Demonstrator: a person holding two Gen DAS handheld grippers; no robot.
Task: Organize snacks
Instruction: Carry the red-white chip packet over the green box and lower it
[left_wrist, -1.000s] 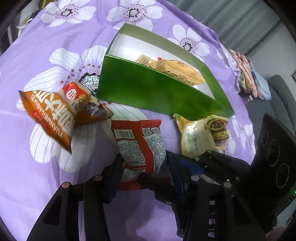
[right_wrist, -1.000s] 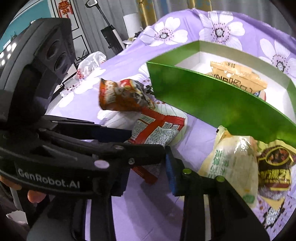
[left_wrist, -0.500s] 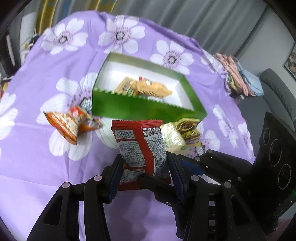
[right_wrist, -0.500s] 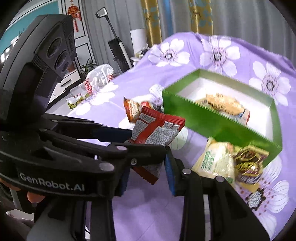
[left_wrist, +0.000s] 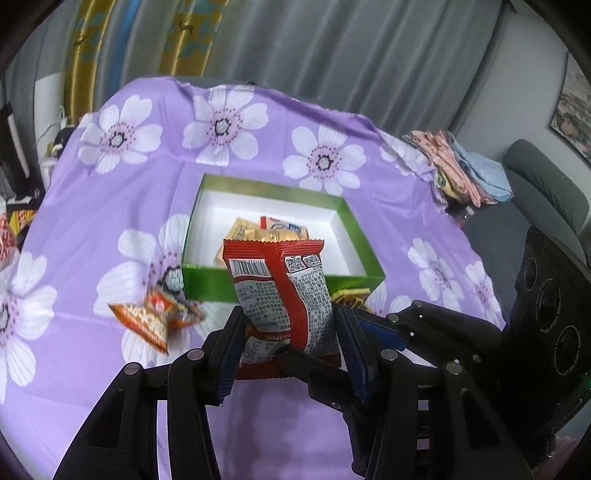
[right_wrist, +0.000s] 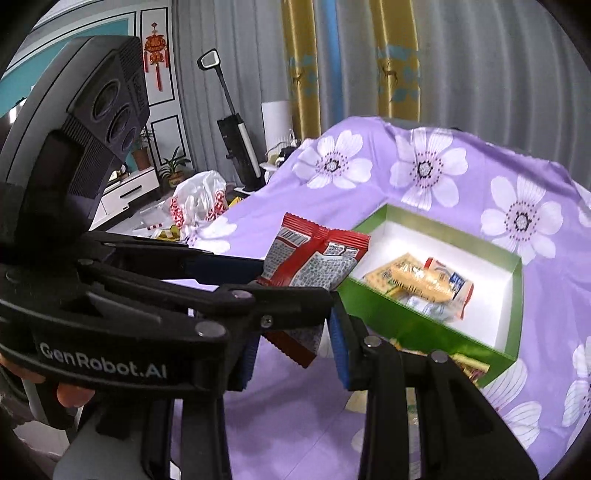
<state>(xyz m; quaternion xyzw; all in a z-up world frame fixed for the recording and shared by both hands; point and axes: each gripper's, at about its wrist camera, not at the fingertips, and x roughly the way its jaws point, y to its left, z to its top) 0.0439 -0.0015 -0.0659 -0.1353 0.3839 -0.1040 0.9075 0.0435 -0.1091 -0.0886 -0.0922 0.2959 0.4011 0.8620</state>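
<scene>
Two wrist fisheyes look down and forward along their fingers, close above the purple cloth (left_wrist: 110, 229), sharing the green box (left_wrist: 207, 284) at centre frame.

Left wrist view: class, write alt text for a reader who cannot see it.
Left tongs grip a red snack packet above a purple flowered cloth. Behind it lies an open green box holding snacks; an orange packet lies left.

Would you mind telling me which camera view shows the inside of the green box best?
The right wrist view: the green box lies open, its white floor and snack packets exposed. In the left wrist view the red packet covers part of the box's interior.
</scene>
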